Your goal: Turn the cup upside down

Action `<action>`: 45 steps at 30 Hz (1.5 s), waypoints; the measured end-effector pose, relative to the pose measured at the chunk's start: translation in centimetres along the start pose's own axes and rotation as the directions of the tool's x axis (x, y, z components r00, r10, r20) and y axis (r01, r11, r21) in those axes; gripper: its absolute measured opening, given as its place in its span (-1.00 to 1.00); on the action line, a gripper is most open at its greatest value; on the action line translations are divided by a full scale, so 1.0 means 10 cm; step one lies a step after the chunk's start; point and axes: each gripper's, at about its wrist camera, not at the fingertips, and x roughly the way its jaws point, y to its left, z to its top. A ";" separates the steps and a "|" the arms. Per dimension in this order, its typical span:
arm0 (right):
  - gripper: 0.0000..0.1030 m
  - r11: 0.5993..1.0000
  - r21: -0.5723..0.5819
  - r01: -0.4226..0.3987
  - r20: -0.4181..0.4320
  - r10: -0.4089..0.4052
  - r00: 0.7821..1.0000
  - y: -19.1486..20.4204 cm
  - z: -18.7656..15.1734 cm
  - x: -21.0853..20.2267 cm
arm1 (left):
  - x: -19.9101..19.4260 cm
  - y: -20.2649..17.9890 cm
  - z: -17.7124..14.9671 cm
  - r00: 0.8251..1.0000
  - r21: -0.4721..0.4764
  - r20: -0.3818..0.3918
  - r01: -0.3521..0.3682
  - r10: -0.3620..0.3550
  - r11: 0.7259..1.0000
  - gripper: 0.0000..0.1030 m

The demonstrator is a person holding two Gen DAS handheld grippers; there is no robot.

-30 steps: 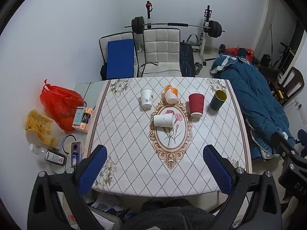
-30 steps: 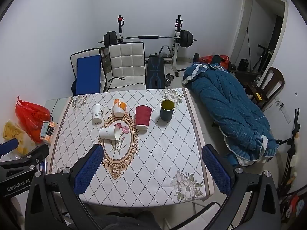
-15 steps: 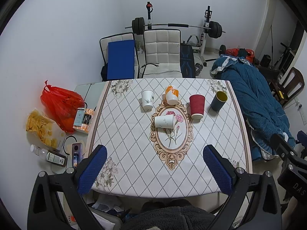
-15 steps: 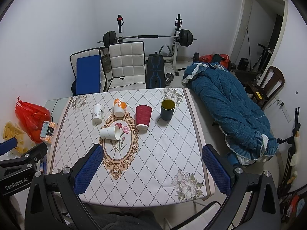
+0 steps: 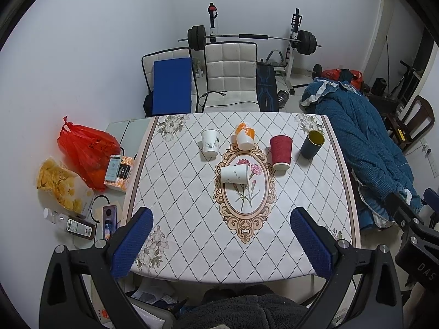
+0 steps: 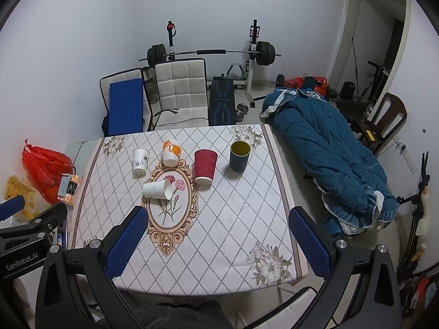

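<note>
While both claws hang above the near edge of the desk [image 5: 192, 252], well apart from every cup, no grasp yet in hand: approach step only, task not started.

Left claw [image 5: 221, 242]: jaws spread wide, nothing between the blue pads. Right claw [image 6: 216, 242]: same condition, spread wide and empty.

Cups on the far half of the desk, five in all:
- white paper cup [image 5: 210, 142], upright, far left;
- orange-and-white cup [image 5: 244, 136], tilted or tipped, exact pose unclear;
- white paper cup on its side [image 5: 235, 174], lying on the oval flower medallion, mouth toward the right;
- red ribbed cup [image 5: 280, 152], apparently standing rim down;
- dark cup with yellow interior [image 5: 312, 144], upright, mouth open upward, near the right edge.

Target cup not fixed by the task wording; likely candidates: the upright ones or the one lying down.

Next move, as a judgement: advance one claw across the desk, align jaws either side of the chosen cup wall, close lightly to avoid crushing paper, lift, rotate, set down rim first. Clearance from neighbouring cups required.
</note>
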 end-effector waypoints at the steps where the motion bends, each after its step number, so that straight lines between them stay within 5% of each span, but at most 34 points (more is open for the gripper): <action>1: 1.00 1.000 0.001 0.000 0.000 0.000 1.000 0.00 0.00 0.00 | 0.00 0.00 0.00 1.000 0.000 0.000 0.000 0.000 1.000 1.00; 45: 1.00 1.000 0.014 -0.012 0.004 0.012 1.000 0.02 0.05 -0.12 | -0.03 -0.05 -0.03 1.000 -0.003 0.003 0.006 -0.006 1.000 1.00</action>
